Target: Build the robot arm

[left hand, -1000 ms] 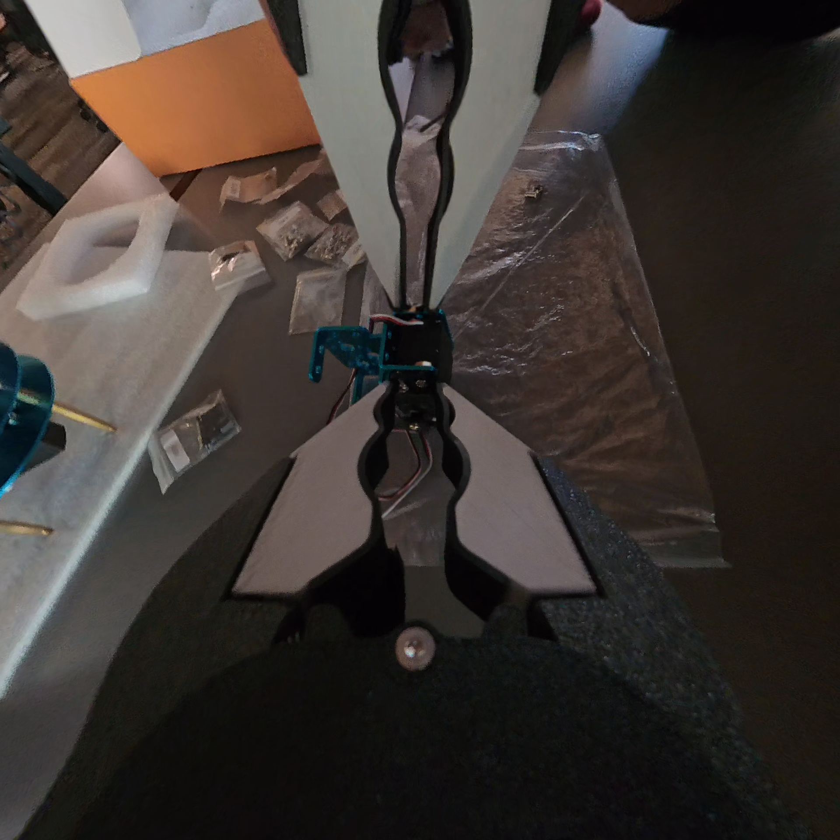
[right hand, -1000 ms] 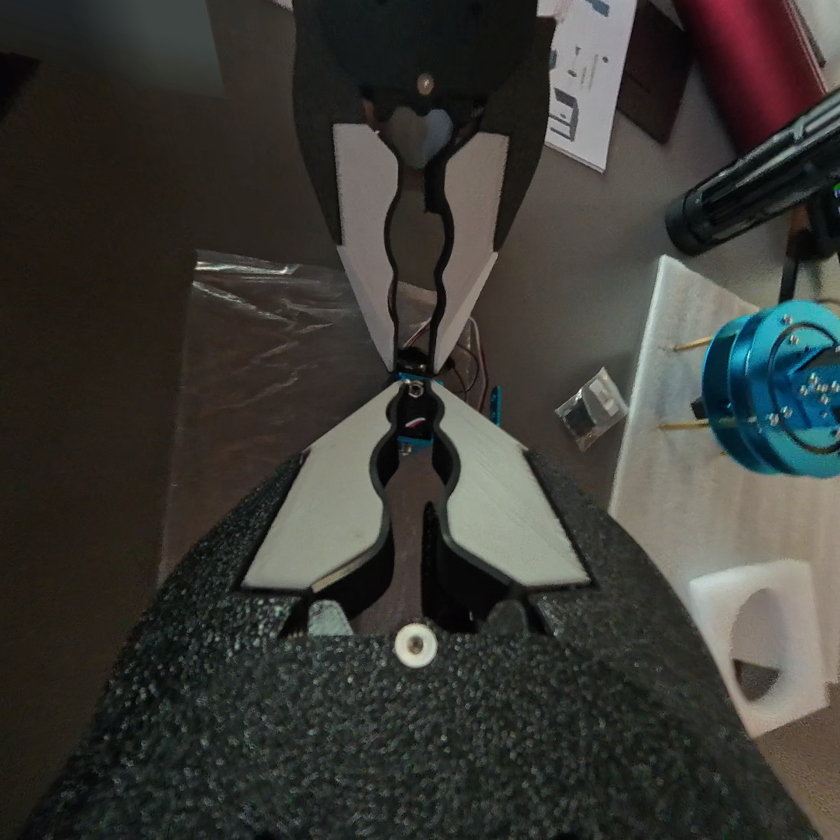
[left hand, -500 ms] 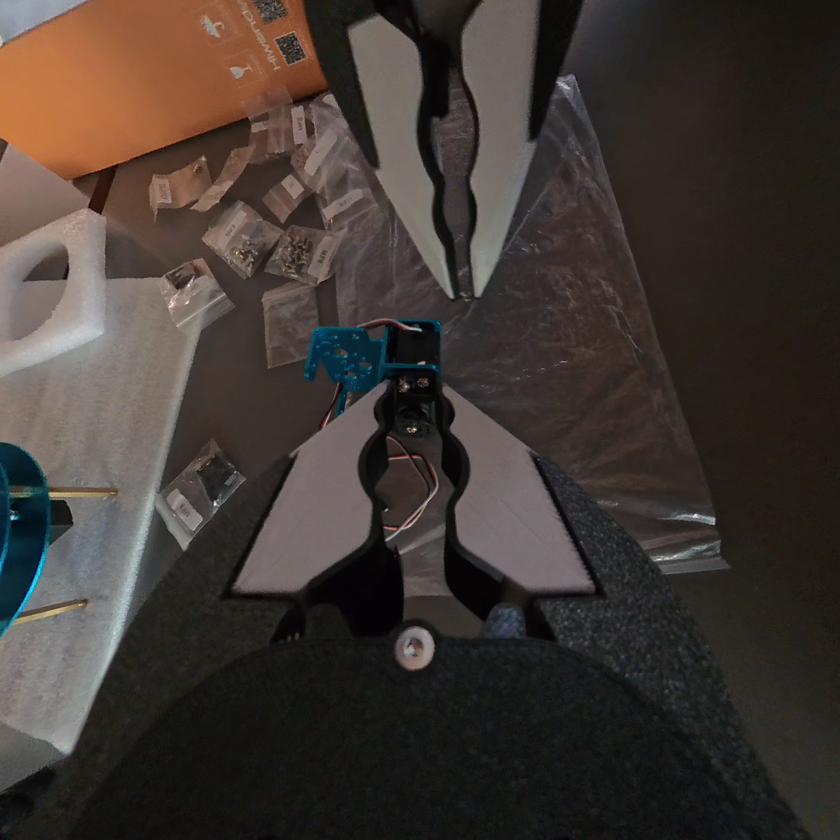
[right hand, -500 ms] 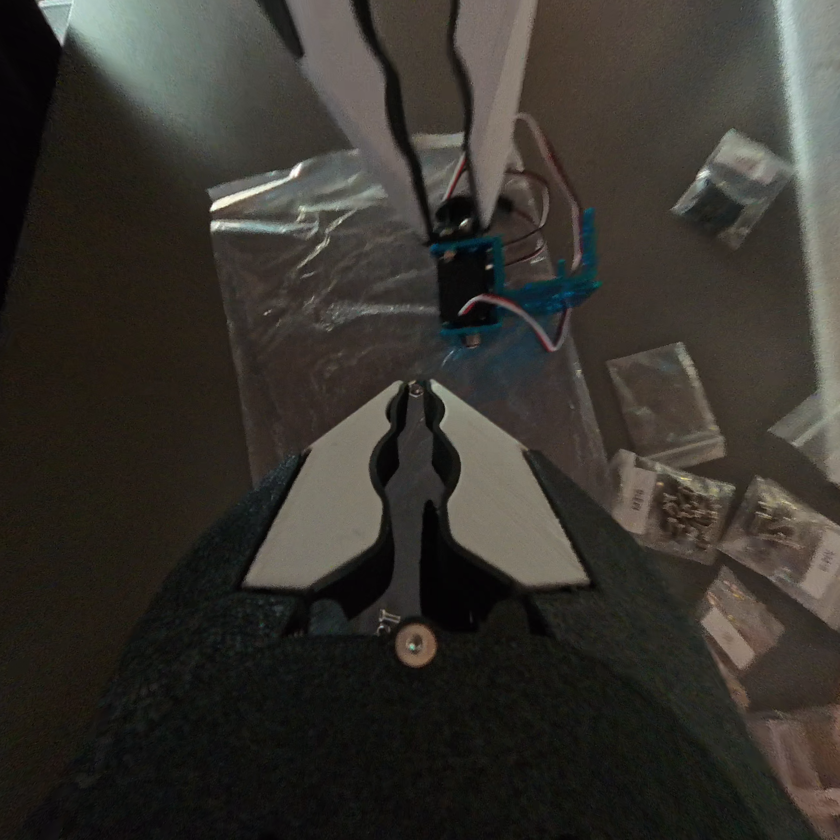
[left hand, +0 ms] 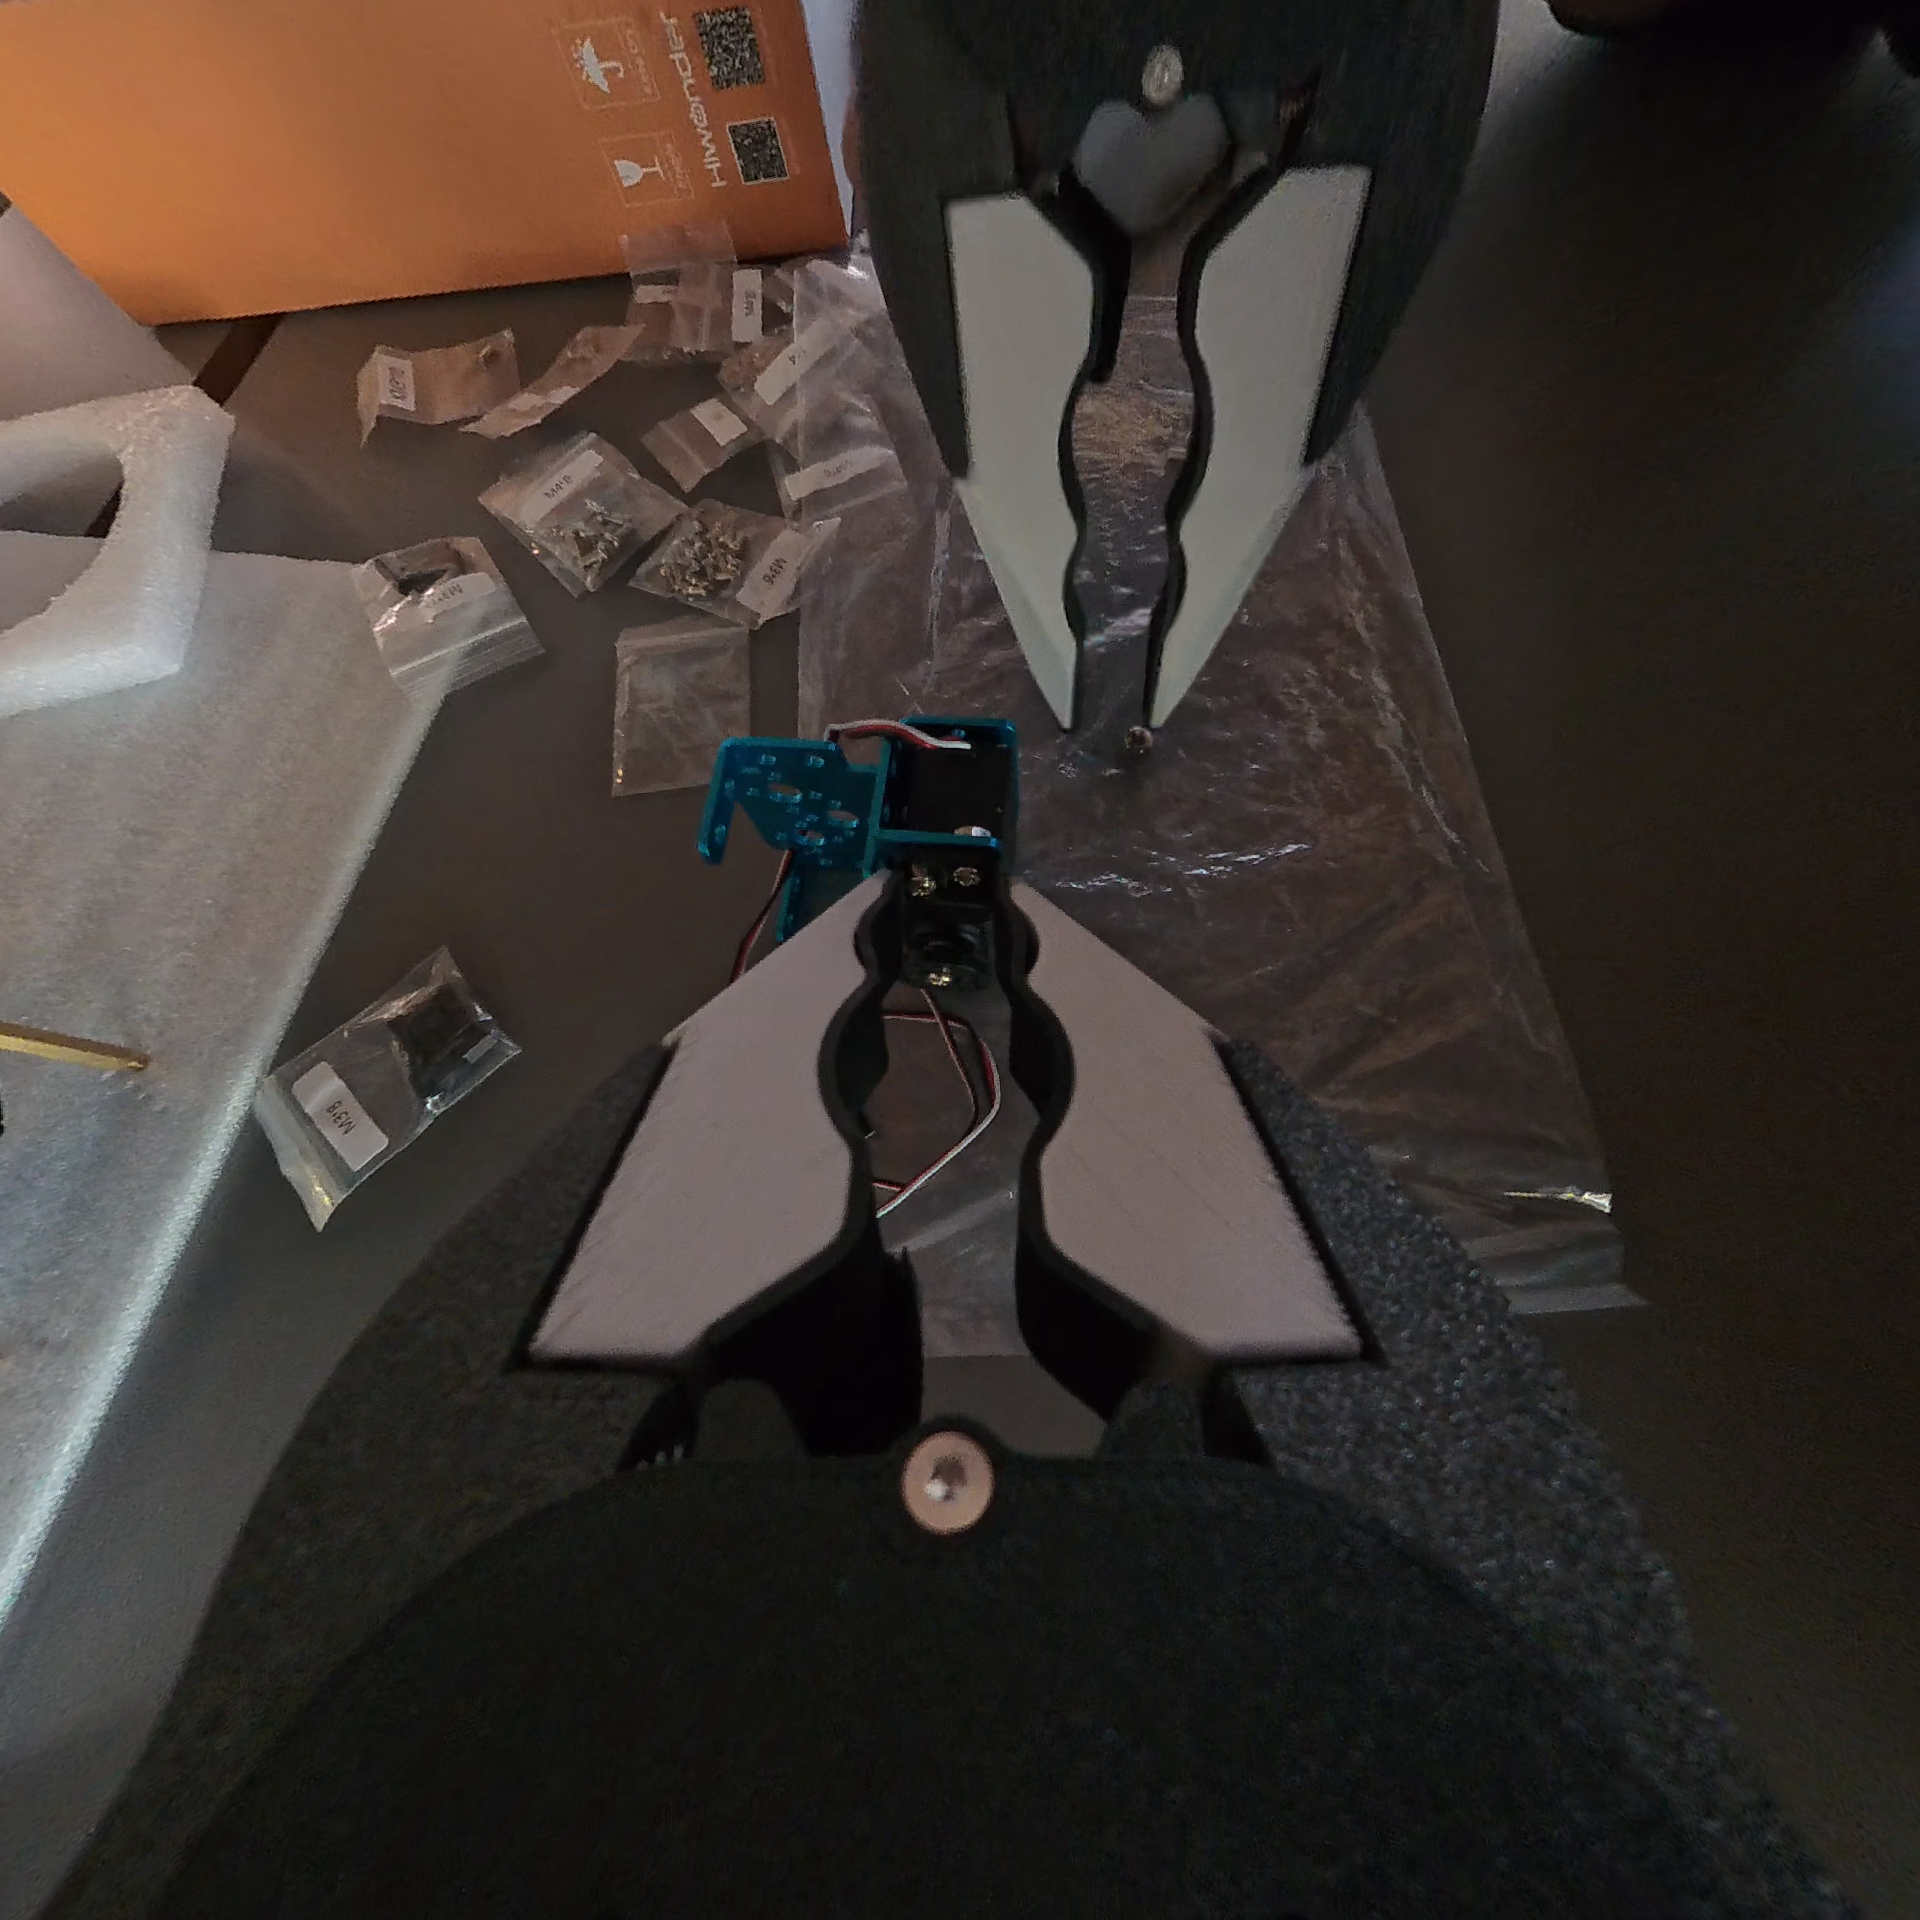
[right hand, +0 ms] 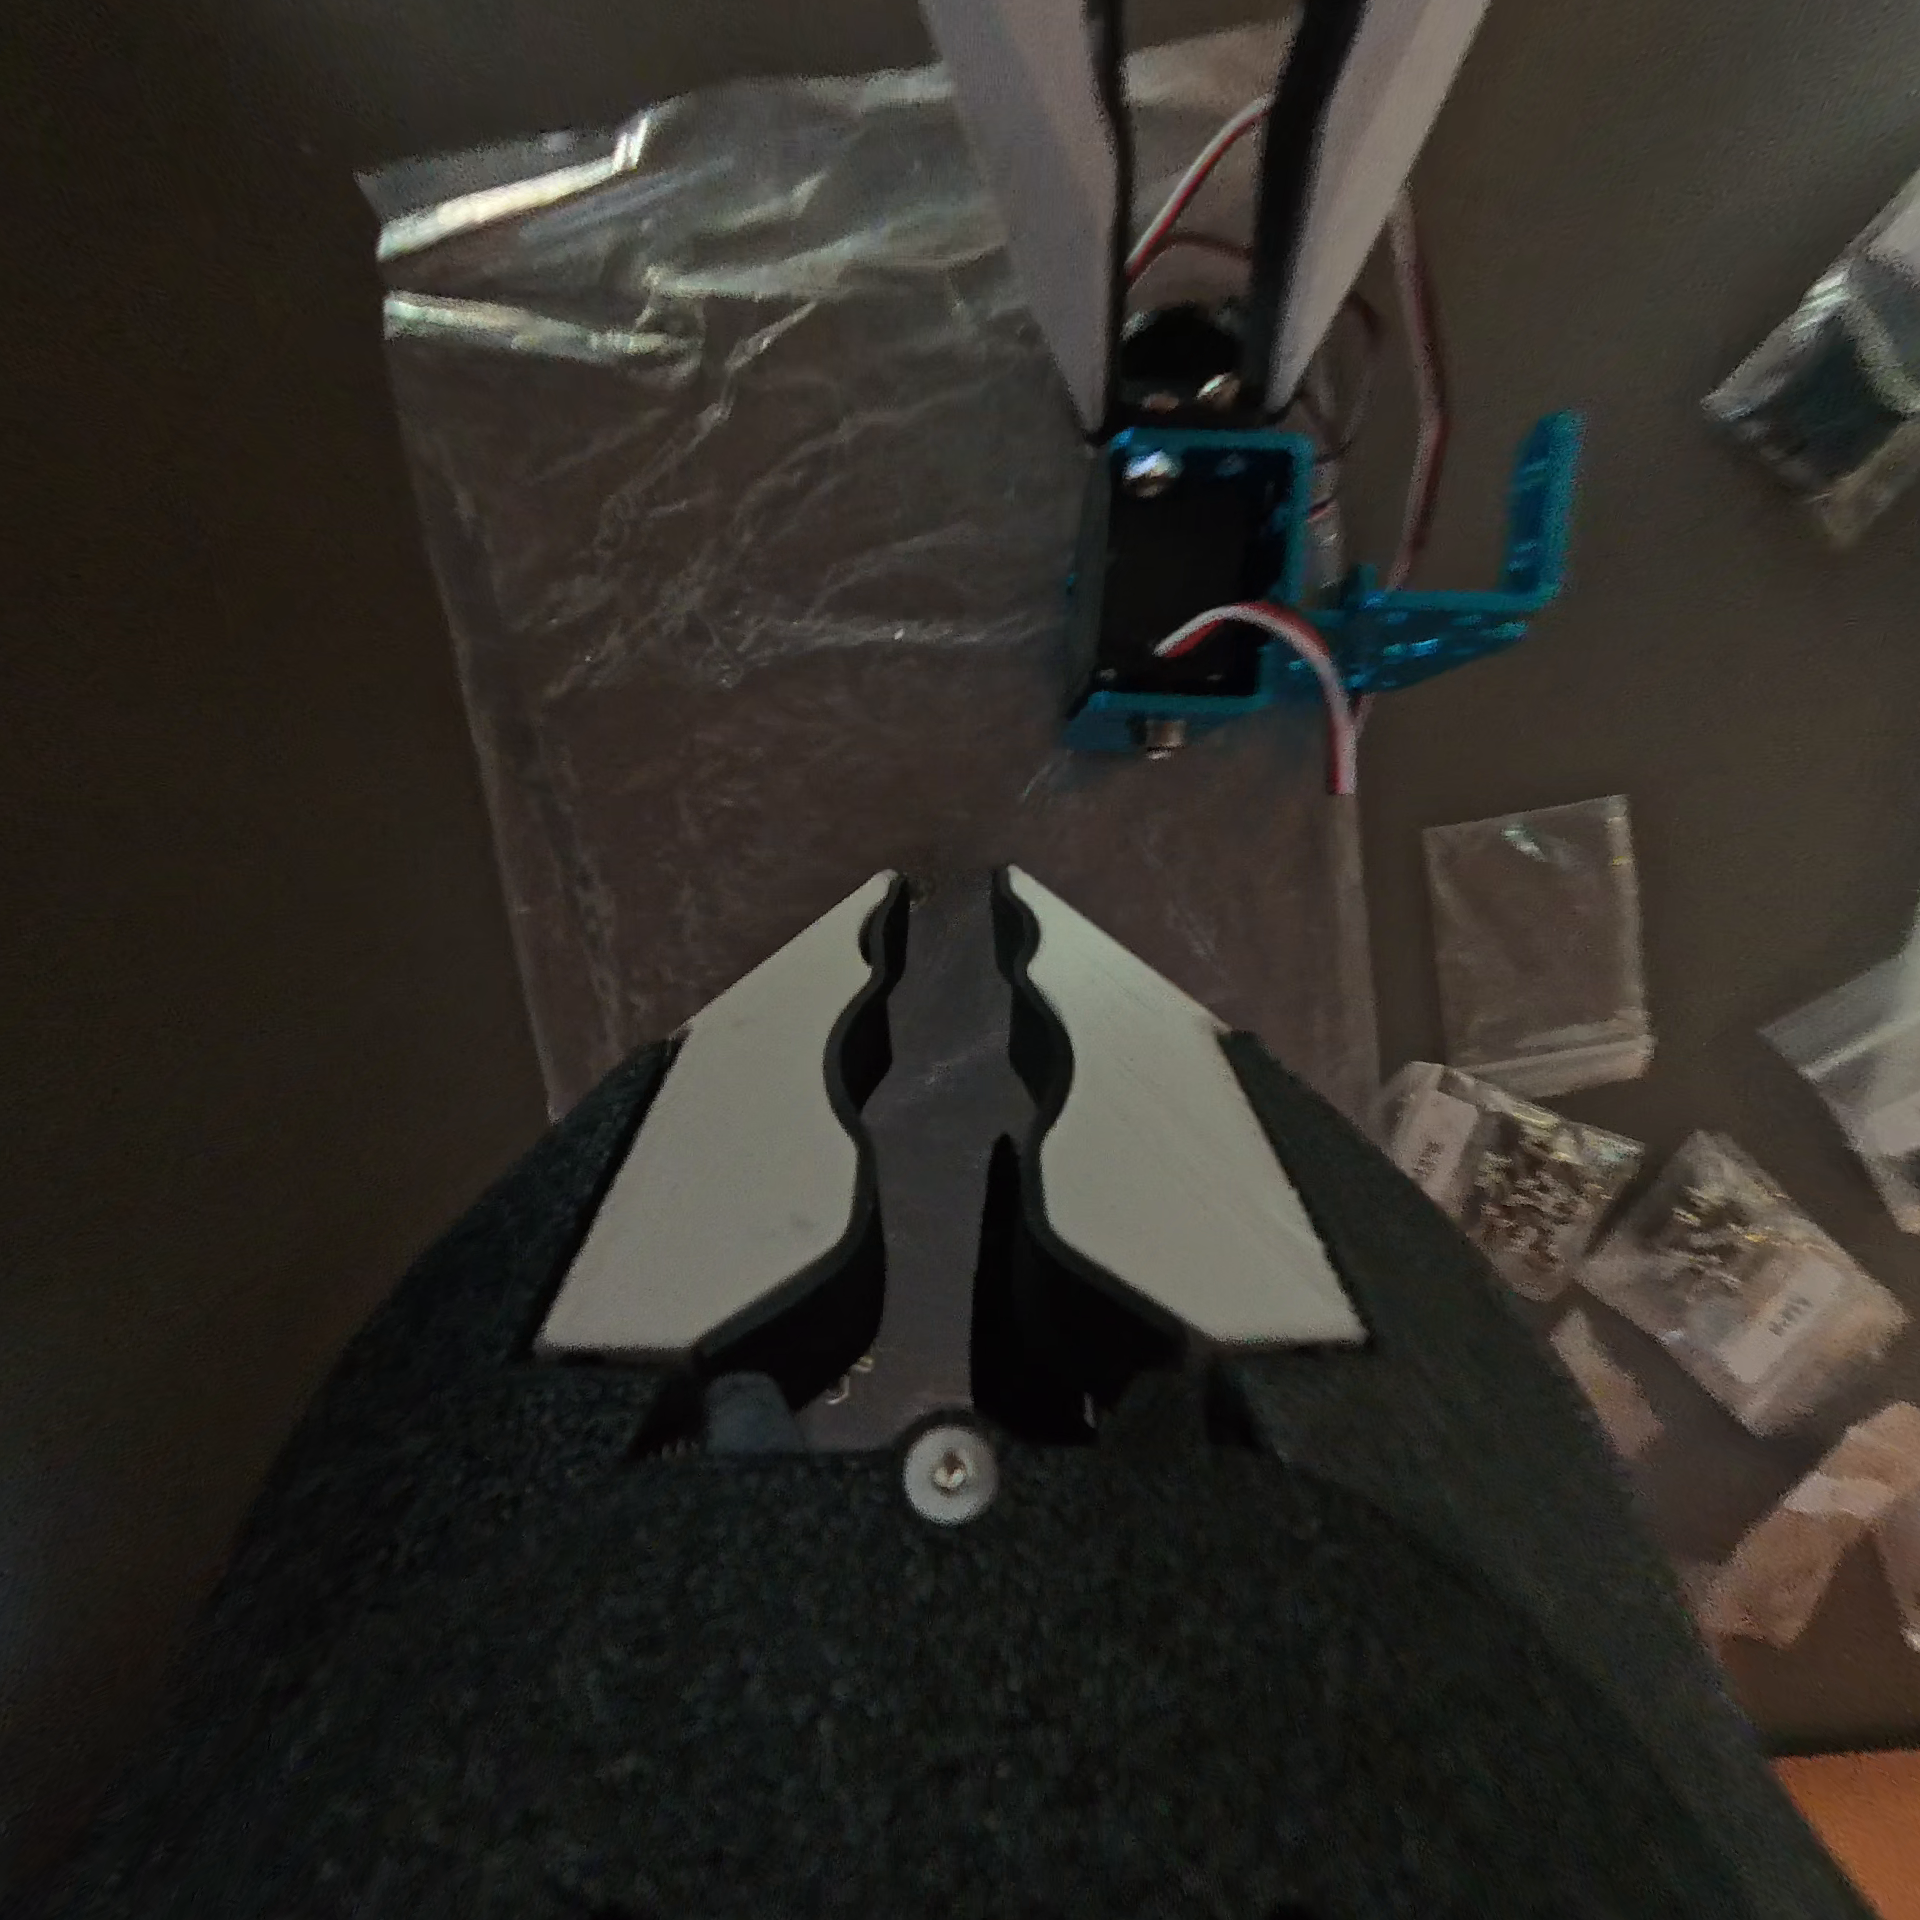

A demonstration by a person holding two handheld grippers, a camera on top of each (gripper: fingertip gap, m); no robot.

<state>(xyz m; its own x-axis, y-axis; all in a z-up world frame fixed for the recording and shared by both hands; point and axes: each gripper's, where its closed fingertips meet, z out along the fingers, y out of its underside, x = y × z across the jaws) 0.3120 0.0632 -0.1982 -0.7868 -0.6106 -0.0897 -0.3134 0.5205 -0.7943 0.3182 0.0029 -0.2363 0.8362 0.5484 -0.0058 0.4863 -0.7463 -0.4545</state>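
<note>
So we've got the servo assembly, a black servo bolted into a blue metal bracket, sitting clamped at the tip of our left gripper. The fingers are pinched in on the black body, right at the end with the two screws, and the red/white/dark wires loop back between the fingers. The perforated blue plate sticks out to the left of it. From the right wrist view the same assembly hangs just above a crinkly clear plastic bag, held from the far side by the left gripper's white fingers.

Our right gripper is off the assembly, tips pointed down at the bag a little way short of it, fingers slightly apart with nothing between them. In the left wrist view there's a small screw on the plastic right at the tip of the right gripper, touching or just beside it, can't tell which.

Further out: a scatter of little zip bags of hardware on the dark table, an orange box behind them, and white foam packing on the left.
</note>
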